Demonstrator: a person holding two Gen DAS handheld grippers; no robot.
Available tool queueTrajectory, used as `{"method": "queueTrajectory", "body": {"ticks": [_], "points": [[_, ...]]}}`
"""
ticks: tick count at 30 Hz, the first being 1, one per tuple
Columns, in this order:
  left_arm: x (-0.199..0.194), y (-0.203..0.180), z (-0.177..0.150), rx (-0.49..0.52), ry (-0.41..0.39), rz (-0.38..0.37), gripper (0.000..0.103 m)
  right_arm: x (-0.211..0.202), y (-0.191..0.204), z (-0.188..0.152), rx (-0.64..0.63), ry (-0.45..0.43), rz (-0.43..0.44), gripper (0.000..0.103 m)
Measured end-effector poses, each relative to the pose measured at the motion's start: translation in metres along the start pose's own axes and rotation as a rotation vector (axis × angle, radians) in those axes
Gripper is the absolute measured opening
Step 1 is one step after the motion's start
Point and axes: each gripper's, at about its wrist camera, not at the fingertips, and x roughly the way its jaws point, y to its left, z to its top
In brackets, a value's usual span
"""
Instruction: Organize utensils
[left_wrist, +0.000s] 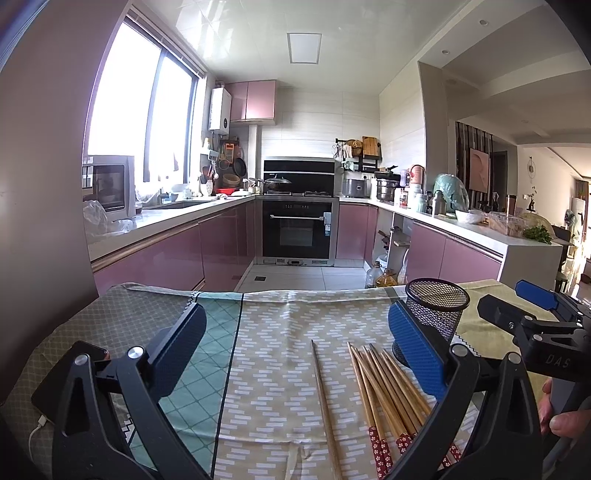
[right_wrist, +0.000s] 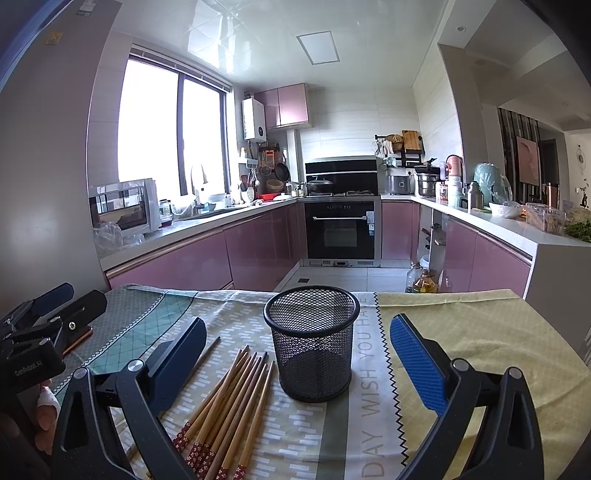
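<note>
Chopsticks are seen lying loose on the cloth-covered surface just beside the empty mesh holder, both the left claw and right claw spread wide and empty; the light holder could be toppled if clipped.

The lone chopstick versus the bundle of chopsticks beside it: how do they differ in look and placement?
The lone chopstick lies by itself on the cloth, apart from the bundle of chopsticks, whose sticks lie touching and fanned. The lone one looks duller and greyer; the bundle is warm golden brown. The bundle shows red patterned ends; the lone one's end is out of view. The bundle lies nearer the mesh holder. Both lie flat, outside the holder.
</note>
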Motion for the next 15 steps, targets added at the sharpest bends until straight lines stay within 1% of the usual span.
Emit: {"method": "queueTrajectory", "body": {"ticks": [15], "points": [[0.0000,-0.0008,-0.0004,0.001,0.000,0.000,0.097,0.0013,-0.0019,-0.0004,0.000,0.002,0.003,0.096]]}}
